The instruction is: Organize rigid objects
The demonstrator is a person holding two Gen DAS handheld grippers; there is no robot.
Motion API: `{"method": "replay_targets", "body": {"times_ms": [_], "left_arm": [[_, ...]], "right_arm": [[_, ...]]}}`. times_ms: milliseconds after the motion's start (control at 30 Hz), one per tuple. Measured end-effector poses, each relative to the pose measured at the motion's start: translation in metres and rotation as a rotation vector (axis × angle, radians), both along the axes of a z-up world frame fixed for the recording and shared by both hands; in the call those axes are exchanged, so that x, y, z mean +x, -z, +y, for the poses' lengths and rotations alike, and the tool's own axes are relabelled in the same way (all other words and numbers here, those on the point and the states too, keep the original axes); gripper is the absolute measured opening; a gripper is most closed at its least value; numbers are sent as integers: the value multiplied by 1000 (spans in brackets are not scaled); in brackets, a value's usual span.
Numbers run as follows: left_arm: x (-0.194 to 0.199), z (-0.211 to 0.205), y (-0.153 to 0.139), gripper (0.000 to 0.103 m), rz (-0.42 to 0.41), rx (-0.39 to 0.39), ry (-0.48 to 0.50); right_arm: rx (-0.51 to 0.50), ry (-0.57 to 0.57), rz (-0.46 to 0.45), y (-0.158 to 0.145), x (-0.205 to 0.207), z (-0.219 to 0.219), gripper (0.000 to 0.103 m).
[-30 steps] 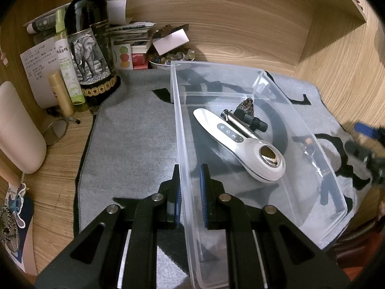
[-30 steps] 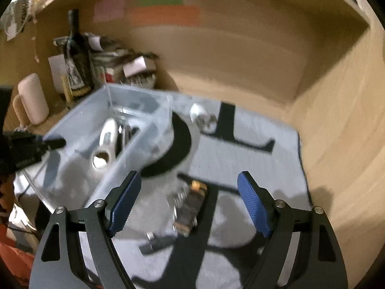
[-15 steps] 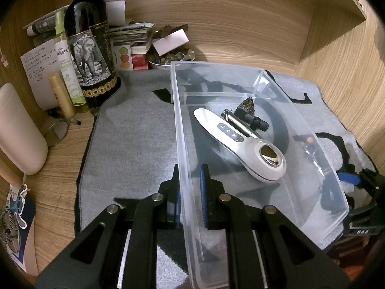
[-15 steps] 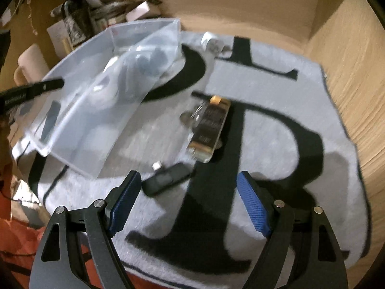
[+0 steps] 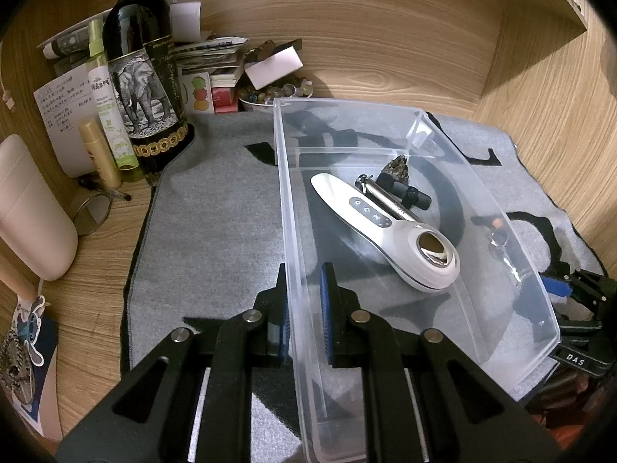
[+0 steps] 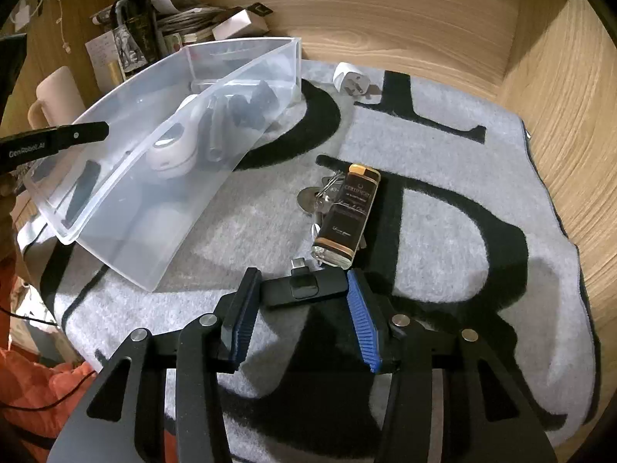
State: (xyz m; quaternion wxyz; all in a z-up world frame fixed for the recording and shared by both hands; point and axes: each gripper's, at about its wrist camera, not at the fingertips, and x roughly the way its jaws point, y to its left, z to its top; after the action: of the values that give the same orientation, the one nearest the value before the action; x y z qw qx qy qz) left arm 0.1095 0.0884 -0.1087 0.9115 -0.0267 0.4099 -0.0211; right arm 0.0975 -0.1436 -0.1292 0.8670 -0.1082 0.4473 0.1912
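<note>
Nearest the bin's front corner, the left gripper (image 5: 302, 308) is clamped on the clear plastic bin (image 5: 416, 123), one blue pad outside its left wall and one inside. Inside the bin lies a white handheld device (image 5: 385, 231), with a silver metal tool (image 5: 385, 202) touching its far side and a small black piece (image 5: 408, 191) just beyond that.

Right of the bin, on the grey mat (image 6: 443, 146), the right gripper (image 6: 302, 305) has its jaws closed against the two ends of a black USB-C adapter (image 6: 304, 287), its plug pointing away from the camera. Just beyond the adapter lies a dark lighter (image 6: 347, 216) resting over a bunch of keys (image 6: 314, 198). Farther back, beside the bin's far corner, sits a white plug adapter (image 6: 349, 81). Left of the bin's far end stands a wine bottle (image 5: 146, 77).
</note>
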Motion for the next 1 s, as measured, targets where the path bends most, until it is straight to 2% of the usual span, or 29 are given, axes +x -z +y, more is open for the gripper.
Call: {"method": "replay_targets", "body": {"times_ms": [200, 500, 733, 1000], "left_arm": [[0, 0, 0, 12, -1, 1, 1], [0, 0, 0, 12, -1, 1, 1], [0, 0, 0, 12, -1, -2, 0], [0, -3, 1, 12, -1, -5, 0]], "right_arm": [[6, 31, -23, -11, 1, -6, 42], [32, 38, -153, -53, 8, -5, 42], [79, -4, -232, -78, 26, 14, 42], [148, -88, -257, -92, 45, 54, 42]]}}
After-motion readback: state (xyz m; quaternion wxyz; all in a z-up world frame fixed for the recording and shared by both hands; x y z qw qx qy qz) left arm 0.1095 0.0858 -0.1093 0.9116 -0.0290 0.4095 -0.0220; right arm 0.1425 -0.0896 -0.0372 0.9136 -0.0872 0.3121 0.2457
